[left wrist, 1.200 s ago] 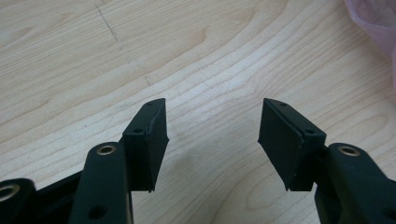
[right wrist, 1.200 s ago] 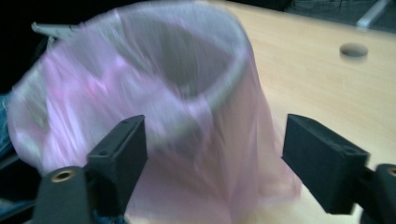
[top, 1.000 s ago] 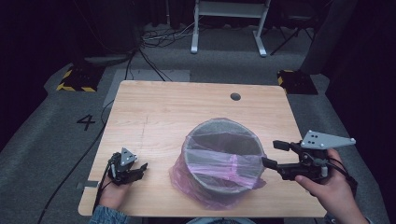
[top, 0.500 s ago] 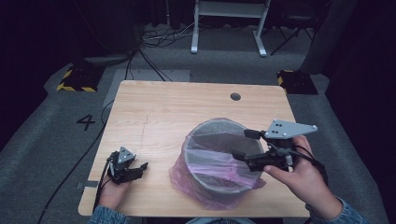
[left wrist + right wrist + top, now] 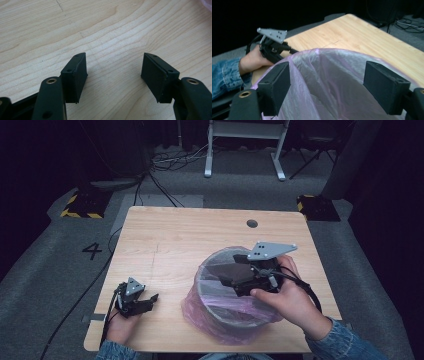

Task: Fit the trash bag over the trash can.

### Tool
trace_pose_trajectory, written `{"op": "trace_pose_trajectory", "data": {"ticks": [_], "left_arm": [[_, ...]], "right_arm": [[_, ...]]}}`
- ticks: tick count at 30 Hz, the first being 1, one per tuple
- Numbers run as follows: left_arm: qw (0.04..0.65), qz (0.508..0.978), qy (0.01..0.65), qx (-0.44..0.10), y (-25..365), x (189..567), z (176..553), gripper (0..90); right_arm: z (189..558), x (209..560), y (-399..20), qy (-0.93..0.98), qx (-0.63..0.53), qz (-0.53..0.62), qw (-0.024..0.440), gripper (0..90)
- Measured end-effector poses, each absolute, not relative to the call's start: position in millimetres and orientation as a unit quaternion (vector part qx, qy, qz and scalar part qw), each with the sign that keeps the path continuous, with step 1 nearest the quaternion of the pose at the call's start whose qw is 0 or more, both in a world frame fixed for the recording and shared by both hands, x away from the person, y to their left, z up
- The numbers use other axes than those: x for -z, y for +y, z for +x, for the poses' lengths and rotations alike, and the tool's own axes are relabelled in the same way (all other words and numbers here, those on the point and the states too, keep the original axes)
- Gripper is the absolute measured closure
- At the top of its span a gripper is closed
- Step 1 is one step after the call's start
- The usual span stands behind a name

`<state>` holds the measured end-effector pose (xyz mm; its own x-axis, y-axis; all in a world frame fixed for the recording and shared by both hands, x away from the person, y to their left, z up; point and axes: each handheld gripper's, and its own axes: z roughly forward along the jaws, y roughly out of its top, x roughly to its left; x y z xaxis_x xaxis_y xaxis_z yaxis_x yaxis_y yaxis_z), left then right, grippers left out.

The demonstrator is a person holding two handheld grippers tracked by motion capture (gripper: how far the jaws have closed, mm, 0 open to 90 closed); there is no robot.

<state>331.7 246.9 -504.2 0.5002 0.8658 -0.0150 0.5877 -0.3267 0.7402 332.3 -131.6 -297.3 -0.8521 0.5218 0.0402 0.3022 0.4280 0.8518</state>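
A grey round bin [image 5: 235, 322] lined with a pale purple plastic bag [image 5: 192, 309] stands on the wooden table [image 5: 190, 240], toward its front right. My right gripper [image 5: 223, 276] hovers over the bin's mouth, pointing left; its jaws are open and have just been opening. In the right gripper view the jaws [image 5: 327, 85] stand wide apart above the bag's [image 5: 329, 62] rim, and nothing is pinched between them. My left gripper [image 5: 151, 300] rests low at the table's front left, apart from the bag. Its jaws [image 5: 113, 72] have just been opening and frame bare wood.
A small round cable hole [image 5: 252, 223] sits near the table's far edge. On the floor behind are cables [image 5: 165, 165], a white stand's legs [image 5: 245, 150] and yellow-black striped blocks [image 5: 80, 206]. A "4" [image 5: 93, 251] marks the floor at left.
My right gripper has moved left from beside the bin's right side to over its mouth. The left gripper has stayed in place.
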Motion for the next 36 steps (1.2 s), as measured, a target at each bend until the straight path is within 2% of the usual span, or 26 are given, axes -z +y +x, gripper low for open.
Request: {"op": "trace_pose_trajectory", "data": {"ticks": [4, 15, 20, 26, 36], "left_arm": [[0.352, 0.791, 0.460, -0.196, 246.9, 504.0, 331.7, 36.9], [0.352, 0.791, 0.461, -0.196, 246.7, 504.0, 331.6, 36.9], [0.352, 0.790, 0.462, -0.198, 246.5, 504.1, 331.4, 36.8], [0.353, 0.789, 0.462, -0.198, 246.4, 504.2, 331.4, 36.8], [0.352, 0.790, 0.461, -0.198, 246.6, 504.1, 331.4, 36.8]], "right_arm": [[337.3, 310.0, -118.9, 0.852, -0.459, 0.228, 0.105, 24.8], [353.2, 344.2, -96.0, 0.888, -0.385, 0.223, 0.115, 25.0], [364.3, 355.2, -94.6, 0.895, -0.367, 0.234, 0.098, 25.0], [375.2, 369.0, -96.4, 0.909, -0.323, 0.242, 0.108, 22.7], [380.9, 387.6, -93.8, 0.930, -0.264, 0.237, 0.097, 17.8]]}}
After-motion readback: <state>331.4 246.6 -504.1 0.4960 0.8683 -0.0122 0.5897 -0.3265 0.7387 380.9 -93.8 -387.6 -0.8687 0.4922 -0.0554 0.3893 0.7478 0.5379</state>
